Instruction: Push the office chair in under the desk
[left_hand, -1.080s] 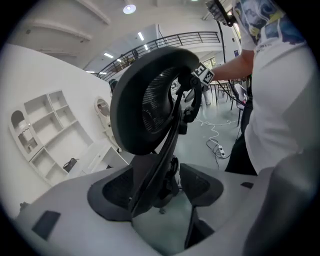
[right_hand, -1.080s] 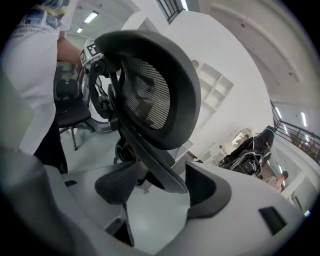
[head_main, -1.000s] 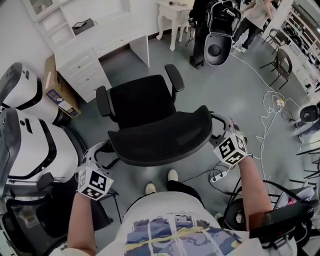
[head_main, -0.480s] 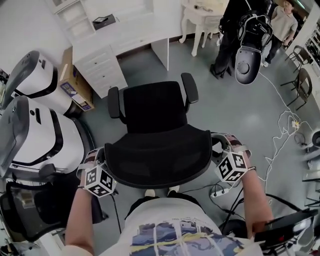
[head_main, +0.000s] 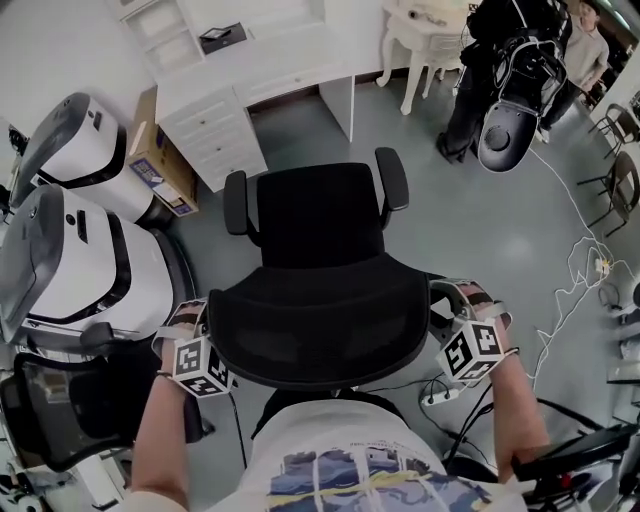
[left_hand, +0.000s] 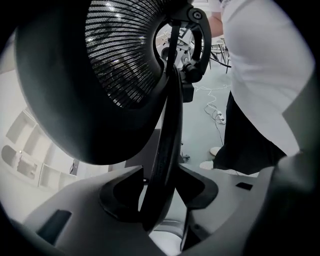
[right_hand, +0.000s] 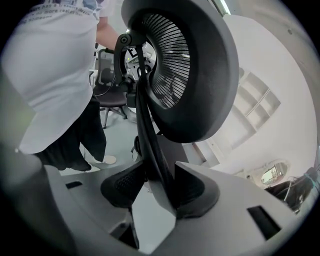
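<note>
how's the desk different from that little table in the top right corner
The desk has a drawer stack and shelves above; the table shows neither. The desk rests on flat panels, the table on slim curved legs. The desk stands straight ahead of the chair; the table is off to the right. Both are white.

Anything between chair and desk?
Nothing. The head view shows only bare grey floor between the chair and the desk.
</note>
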